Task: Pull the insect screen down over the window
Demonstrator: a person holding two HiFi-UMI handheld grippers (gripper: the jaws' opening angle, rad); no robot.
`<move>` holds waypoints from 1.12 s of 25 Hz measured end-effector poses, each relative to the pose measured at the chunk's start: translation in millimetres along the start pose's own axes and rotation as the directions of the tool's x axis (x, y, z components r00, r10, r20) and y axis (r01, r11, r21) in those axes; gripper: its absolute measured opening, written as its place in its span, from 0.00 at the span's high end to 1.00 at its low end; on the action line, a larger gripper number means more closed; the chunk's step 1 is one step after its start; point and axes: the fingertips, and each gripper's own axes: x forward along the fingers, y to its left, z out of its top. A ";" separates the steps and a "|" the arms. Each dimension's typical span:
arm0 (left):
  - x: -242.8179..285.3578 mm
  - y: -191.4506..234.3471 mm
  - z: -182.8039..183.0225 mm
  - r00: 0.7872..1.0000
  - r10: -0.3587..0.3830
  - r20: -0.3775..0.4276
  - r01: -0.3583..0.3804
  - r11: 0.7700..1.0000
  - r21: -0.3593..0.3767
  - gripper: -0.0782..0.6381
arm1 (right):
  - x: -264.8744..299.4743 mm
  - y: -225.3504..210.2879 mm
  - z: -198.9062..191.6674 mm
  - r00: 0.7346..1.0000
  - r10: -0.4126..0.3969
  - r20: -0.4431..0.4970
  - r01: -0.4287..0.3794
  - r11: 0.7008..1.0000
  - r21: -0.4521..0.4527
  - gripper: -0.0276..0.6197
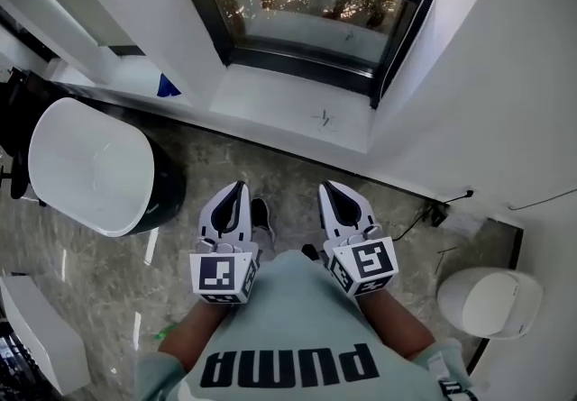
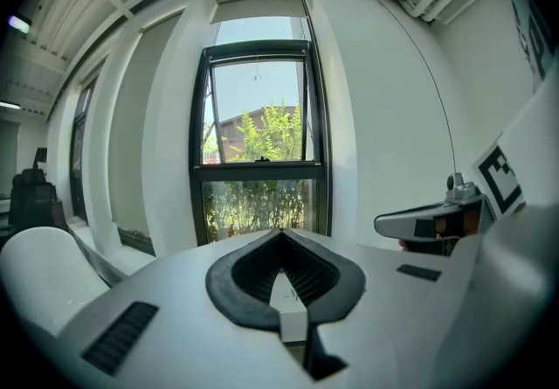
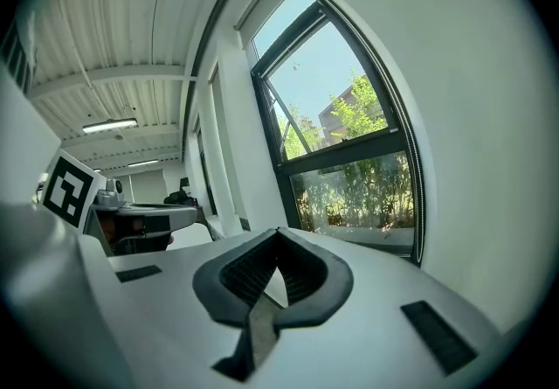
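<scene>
Before the window (image 1: 306, 3), held low near the body: left gripper (image 1: 238, 192) and right gripper (image 1: 330, 192), both clenched on nothing. Screen (image 2: 259, 9) seemingly rolled up at the top, glass uncovered. Nothing done yet; reaching, grasping and pulling down all left.

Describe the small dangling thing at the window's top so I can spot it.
Find the tall dark-framed window in the white wall ahead. In its upper pane, just under the top bar, a small pull hangs on a thin cord against the sky. Nothing else dangles there; the rest is frame and greenery.
</scene>
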 end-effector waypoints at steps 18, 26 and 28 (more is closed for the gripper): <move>166.6 180.3 61.7 0.976 -0.208 0.065 0.207 0.978 0.011 0.87 | 202.5 -3.7 94.2 0.972 -0.230 0.055 0.234 0.969 -0.083 0.96; 219.2 229.3 115.9 0.957 -0.255 0.139 0.252 0.967 0.035 0.87 | 245.8 -34.8 153.4 0.950 -0.293 0.105 0.310 0.926 -0.215 0.96; 233.9 231.1 125.5 0.957 -0.250 0.149 0.247 0.968 0.039 0.87 | 256.5 -44.3 168.9 0.954 -0.274 0.120 0.296 0.922 -0.248 0.96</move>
